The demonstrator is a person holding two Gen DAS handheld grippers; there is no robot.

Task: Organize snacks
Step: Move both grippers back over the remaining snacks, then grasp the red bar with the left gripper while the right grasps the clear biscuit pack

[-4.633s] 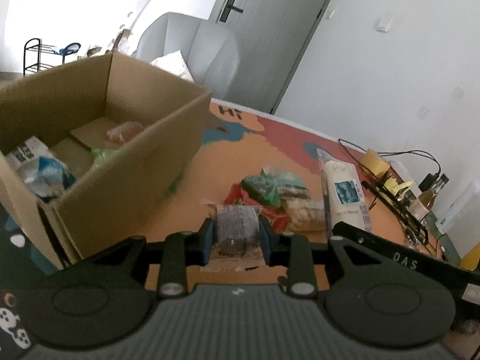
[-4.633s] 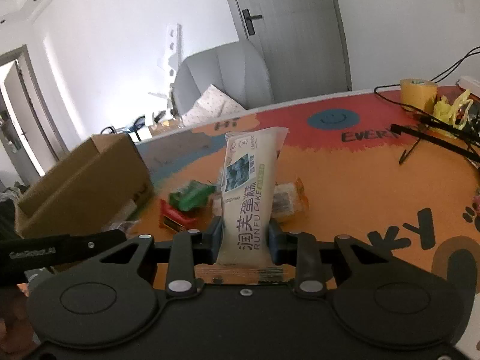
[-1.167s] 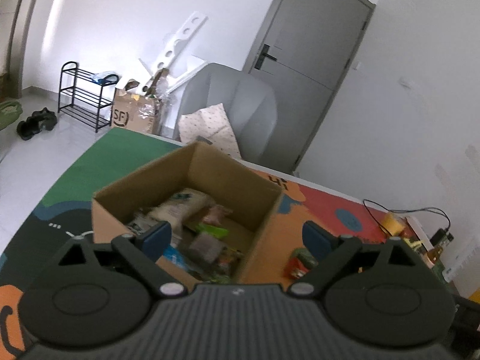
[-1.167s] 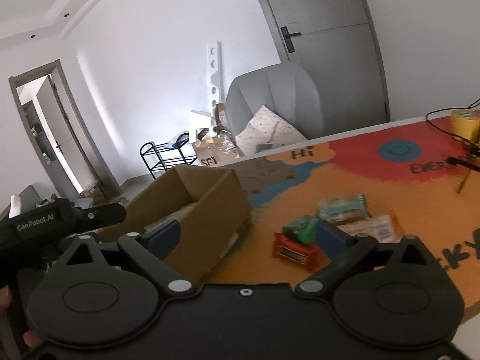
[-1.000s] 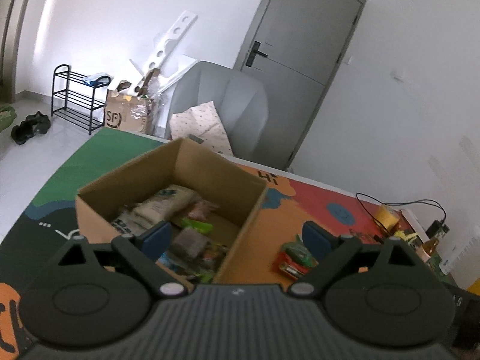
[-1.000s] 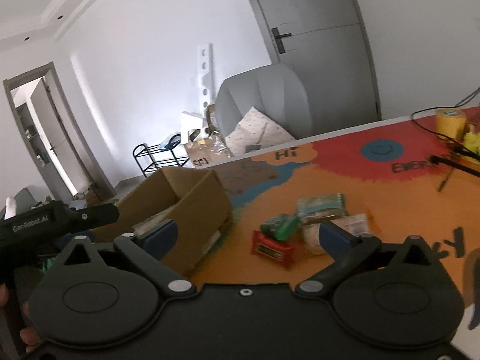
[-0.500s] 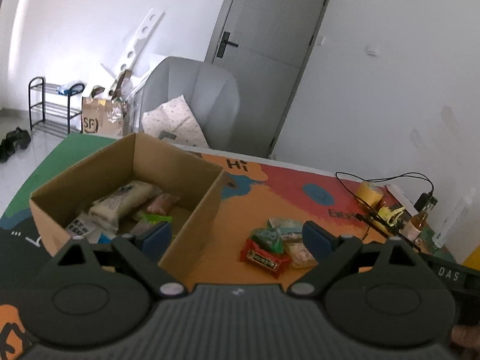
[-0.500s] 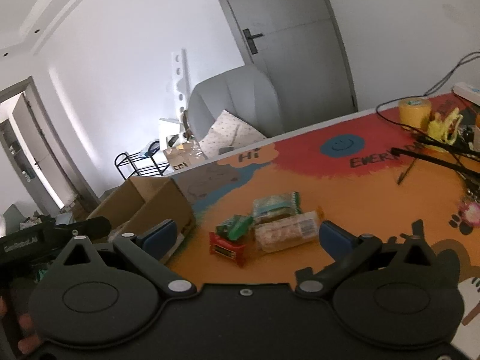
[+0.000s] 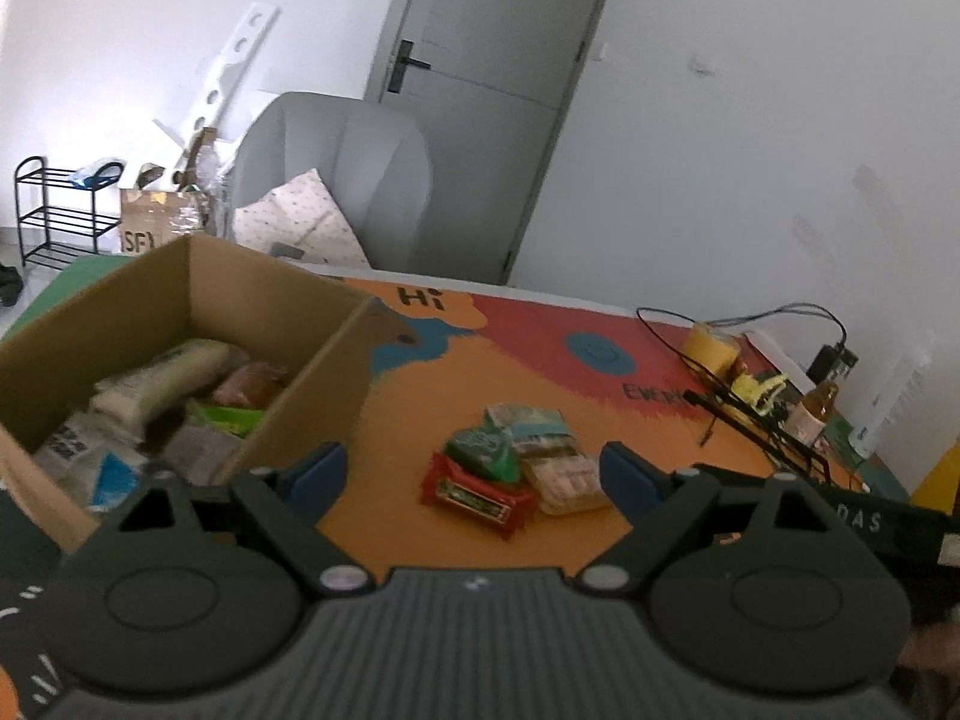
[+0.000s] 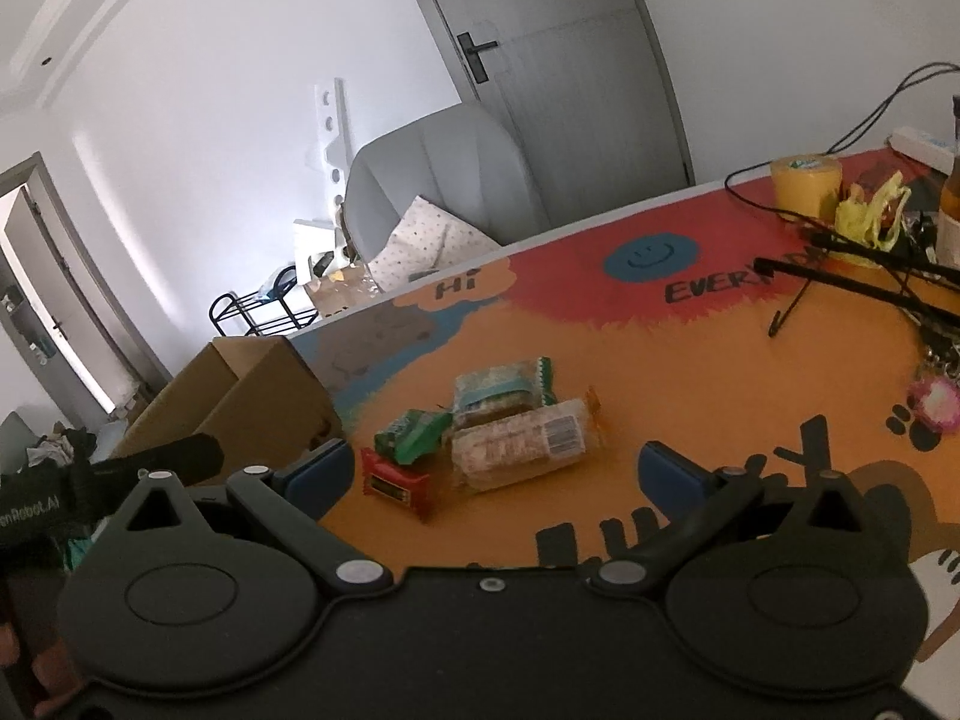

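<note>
1. Here the left gripper (image 9: 471, 468) stands released, its blue pads spread wide with nothing pressed between them; its jaws have just been closing slightly, and only bare worktop and the snack pile show in the gap.
2. The right gripper (image 10: 495, 477) is likewise released, jaws wide apart and gripping nothing.
3. A small pile of snacks lies on the orange part of the worktop (image 9: 420, 408), at about 12 o'clock from both grippers and apart from their pads.
4. In the left wrist view, the red packet (image 9: 477, 495) is nearest the camera, the green packet (image 9: 483, 447) rests touching it at its 12 o'clock, and the clear biscuit pack (image 9: 564, 480) lies at the red one's 3 o'clock.
5. A clear packet with a blue band (image 9: 528, 423) sits behind these, at the pile's 12 o'clock.
6. The cardboard box (image 9: 198, 312) stands open on the worktop at about 10 o'clock from the left gripper, beside the pile but not touching it.
7. Inside the box lie several wrapped snacks, among them a pale long packet (image 9: 162, 375); the rest is blurred.
8. In the right wrist view the box (image 10: 252, 402) stands at 10 o'clock, with the other handle's black body (image 10: 120, 468) in front of it.
9. A yellow tape roll (image 10: 804, 183) and black cables (image 10: 852, 276) sit at the worktop's 2 o'clock.
</note>
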